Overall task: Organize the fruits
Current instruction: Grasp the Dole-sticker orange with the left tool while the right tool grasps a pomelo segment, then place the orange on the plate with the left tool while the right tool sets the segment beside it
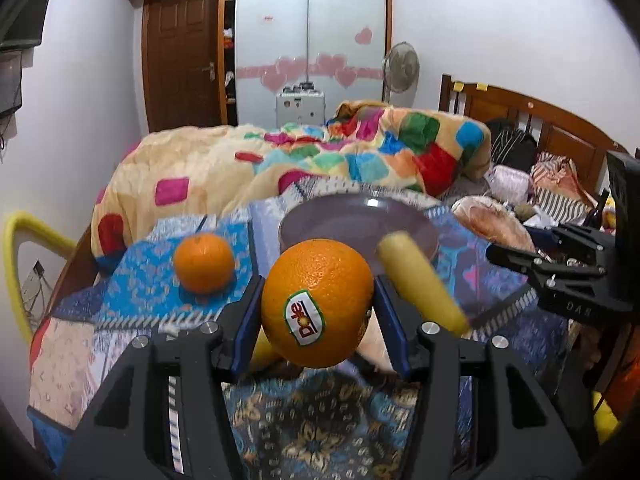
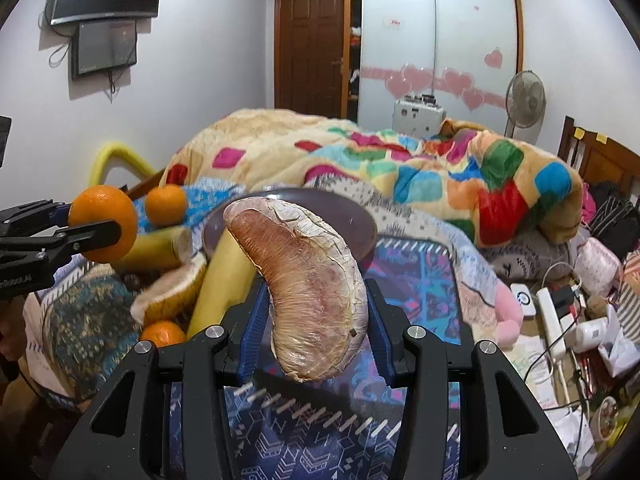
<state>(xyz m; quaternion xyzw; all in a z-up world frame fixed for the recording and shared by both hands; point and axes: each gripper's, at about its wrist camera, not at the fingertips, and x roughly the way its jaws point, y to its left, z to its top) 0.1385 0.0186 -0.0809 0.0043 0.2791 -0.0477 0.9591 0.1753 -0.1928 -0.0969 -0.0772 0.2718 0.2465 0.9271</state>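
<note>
Orange (image 1: 317, 304) clamped in the left gripper (image 1: 316, 312), pomelo segment (image 2: 308, 292) clamped lengthwise-upright in the right gripper (image 2: 316, 320) — both held above the bedspread, the purple plate (image 1: 320, 216) just ahead.

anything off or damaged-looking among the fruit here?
Yes. The right gripper is shut on a curved, peeled pomelo-like wedge whose white membrane is torn and wrinkled, baring pink flesh. The sticker-labelled orange in the left gripper looks intact. The grey-purple plate holds no fruit.
</note>
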